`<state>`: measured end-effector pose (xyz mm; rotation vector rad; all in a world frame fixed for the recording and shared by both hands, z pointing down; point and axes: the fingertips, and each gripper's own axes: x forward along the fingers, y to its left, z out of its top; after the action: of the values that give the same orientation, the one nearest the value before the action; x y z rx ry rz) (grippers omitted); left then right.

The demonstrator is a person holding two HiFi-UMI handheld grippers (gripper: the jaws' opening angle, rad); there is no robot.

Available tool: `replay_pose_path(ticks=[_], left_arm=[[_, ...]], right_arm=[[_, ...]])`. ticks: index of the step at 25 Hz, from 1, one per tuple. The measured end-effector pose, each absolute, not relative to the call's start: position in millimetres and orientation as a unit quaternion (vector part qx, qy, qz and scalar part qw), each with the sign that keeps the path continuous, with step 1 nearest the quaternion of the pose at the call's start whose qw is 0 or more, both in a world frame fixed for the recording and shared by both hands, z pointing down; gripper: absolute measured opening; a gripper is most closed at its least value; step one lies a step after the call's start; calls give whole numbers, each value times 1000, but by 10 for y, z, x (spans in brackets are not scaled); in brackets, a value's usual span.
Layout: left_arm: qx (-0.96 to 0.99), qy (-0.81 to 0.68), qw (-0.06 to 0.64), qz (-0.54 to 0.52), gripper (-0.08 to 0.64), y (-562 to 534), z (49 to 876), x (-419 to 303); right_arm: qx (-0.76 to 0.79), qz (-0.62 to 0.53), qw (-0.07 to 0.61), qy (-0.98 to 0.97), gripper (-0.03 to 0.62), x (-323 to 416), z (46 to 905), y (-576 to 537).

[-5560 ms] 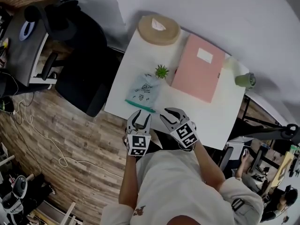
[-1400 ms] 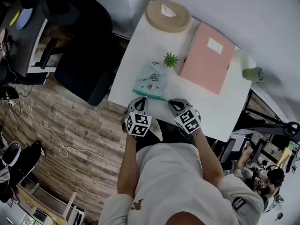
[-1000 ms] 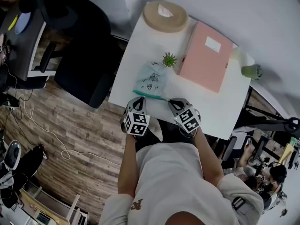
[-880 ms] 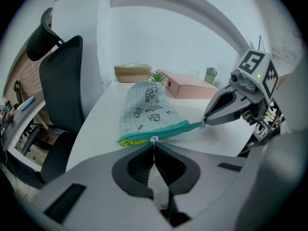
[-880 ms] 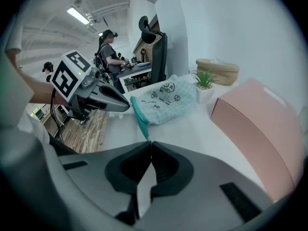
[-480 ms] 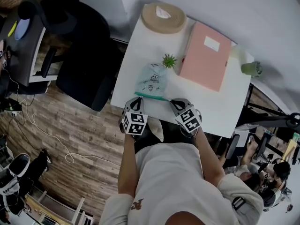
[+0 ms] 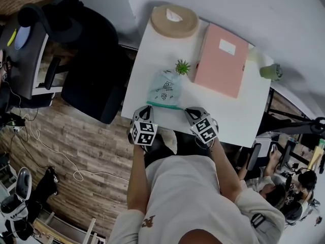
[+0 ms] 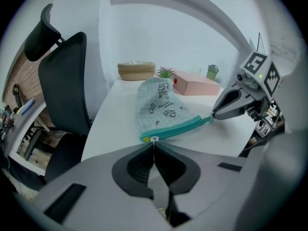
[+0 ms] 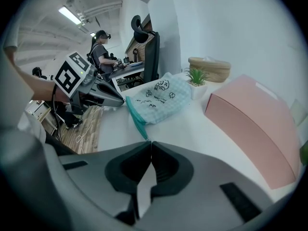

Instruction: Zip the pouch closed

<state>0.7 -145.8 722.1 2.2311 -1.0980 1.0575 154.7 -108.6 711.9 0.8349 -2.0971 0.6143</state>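
Pouch pull [image 8: 154,139] sits pinched in your left gripper [image 8: 154,145]; your right gripper [image 9: 148,143] clamps the teal zip's [image 8: 178,129] other end. Hold that taut, draw level along the pouch [image 7: 165,88] at the table's [image 7: 238,116] near edge

No legible text; pouch [image 7: 165,88] print too small to read.

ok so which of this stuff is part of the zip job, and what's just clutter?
In the job: pouch, zipper pull, left gripper shut on the pull, right gripper shut on the pouch's zip end.
Lying about: pink box, potted plant, round basket, green cup, office chair.
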Motion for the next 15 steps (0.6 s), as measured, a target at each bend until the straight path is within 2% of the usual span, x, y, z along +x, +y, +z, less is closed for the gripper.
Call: replay_pose_path(ticks=[10,15], left_arm=[[814,-384,215,380,0,-1456,7292,-9],[816,-383,209,378,8,-1459,7280,-42]], right_arm=[[359,224,401,-813,8,1539,7169,-1105],[374,206,413,-804,40,1513,7151,-1102]])
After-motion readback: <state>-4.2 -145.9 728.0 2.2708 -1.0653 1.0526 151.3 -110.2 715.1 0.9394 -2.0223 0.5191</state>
